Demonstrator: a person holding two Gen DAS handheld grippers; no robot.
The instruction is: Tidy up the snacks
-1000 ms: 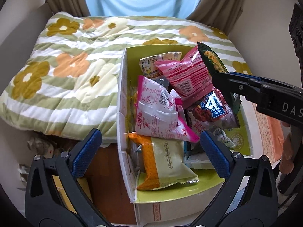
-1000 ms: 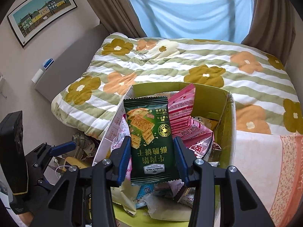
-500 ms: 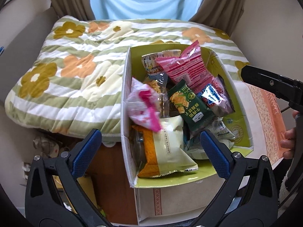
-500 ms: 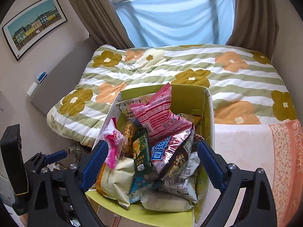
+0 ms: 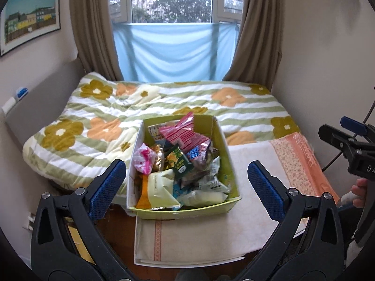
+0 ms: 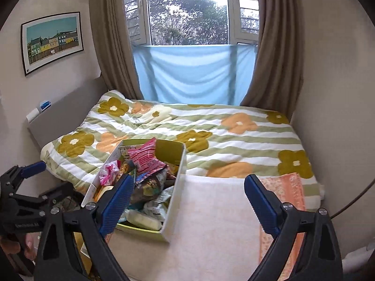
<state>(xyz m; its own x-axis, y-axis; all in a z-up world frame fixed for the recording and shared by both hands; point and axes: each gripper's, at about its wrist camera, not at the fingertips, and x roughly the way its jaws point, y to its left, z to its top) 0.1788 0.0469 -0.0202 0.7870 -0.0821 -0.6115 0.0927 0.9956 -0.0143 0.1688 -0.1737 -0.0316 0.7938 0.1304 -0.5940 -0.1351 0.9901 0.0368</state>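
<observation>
A yellow-green cardboard box point(image 5: 225, 145) stands on the bed's near end, heaped with several snack packets. A green cracker packet point(image 5: 179, 162) lies on the heap, below a pink packet point(image 5: 185, 135). My left gripper point(image 5: 185, 171) hovers well back from the box, open and empty. In the right wrist view the box point(image 6: 176, 196) sits at lower left, with the pink packet point(image 6: 146, 158) on top. My right gripper point(image 6: 189, 182) hangs to the box's right over the white cloth; its jaws are opening, with nothing between them.
A flowered quilt point(image 5: 117, 117) covers the bed behind the box. A white cloth point(image 5: 201, 234) and an orange patterned cloth point(image 5: 297, 159) lie under and right of it. Walls close in on both sides; a curtained window point(image 5: 173, 35) is at the far end. A person's hand point(image 5: 358, 192) holds the right gripper.
The right gripper let go of the green cracker packet, which now lies in the box. Both grippers drew back and up, so the box looks smaller and farther.
</observation>
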